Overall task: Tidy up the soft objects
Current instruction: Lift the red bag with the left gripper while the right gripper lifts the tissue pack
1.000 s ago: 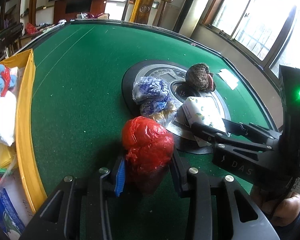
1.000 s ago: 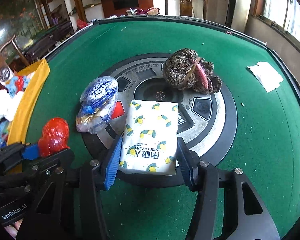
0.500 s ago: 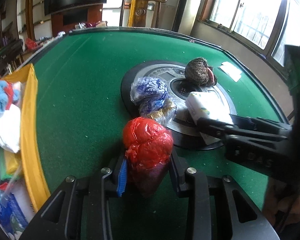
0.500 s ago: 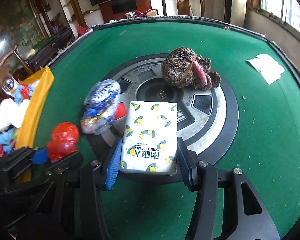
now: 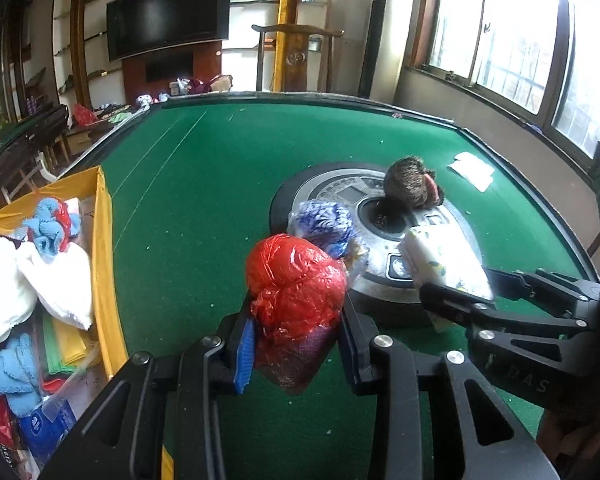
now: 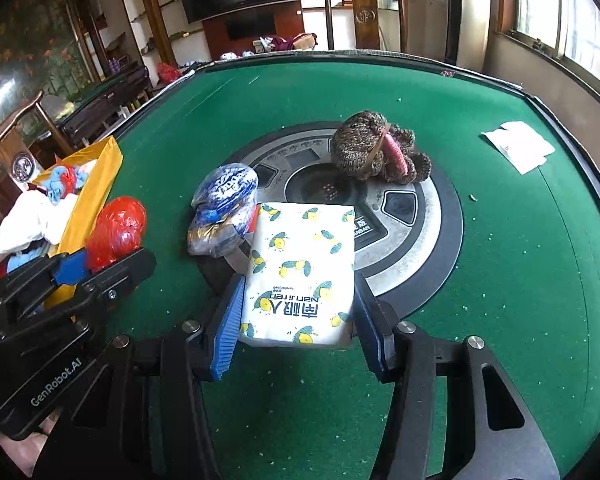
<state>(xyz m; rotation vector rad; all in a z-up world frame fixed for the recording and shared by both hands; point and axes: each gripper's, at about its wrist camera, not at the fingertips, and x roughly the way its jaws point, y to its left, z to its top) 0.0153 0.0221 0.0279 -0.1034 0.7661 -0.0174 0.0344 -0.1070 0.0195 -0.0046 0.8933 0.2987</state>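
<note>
Both loads now lifted off the green felt table (image 5: pixel 228 168). Left gripper (image 5: pixel 296 340) pinches crinkled red plastic bundle (image 5: pixel 296 284); right gripper (image 6: pixel 296 320), half-wide, clamps lemon-print tissue pack (image 6: pixel 300 272). Yellow fabric bin (image 5: pixel 106 264) at left edge likely next.

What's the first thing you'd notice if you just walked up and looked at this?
Probably the shiny red plastic bundle, squeezed in the left tongs near the green table's front edge. Next, the white tissue pack with little lemons, gripped in the right tongs in front of the round grey disc in the table's middle. At the left, a yellow box is stuffed with white and blue cloths.
</note>
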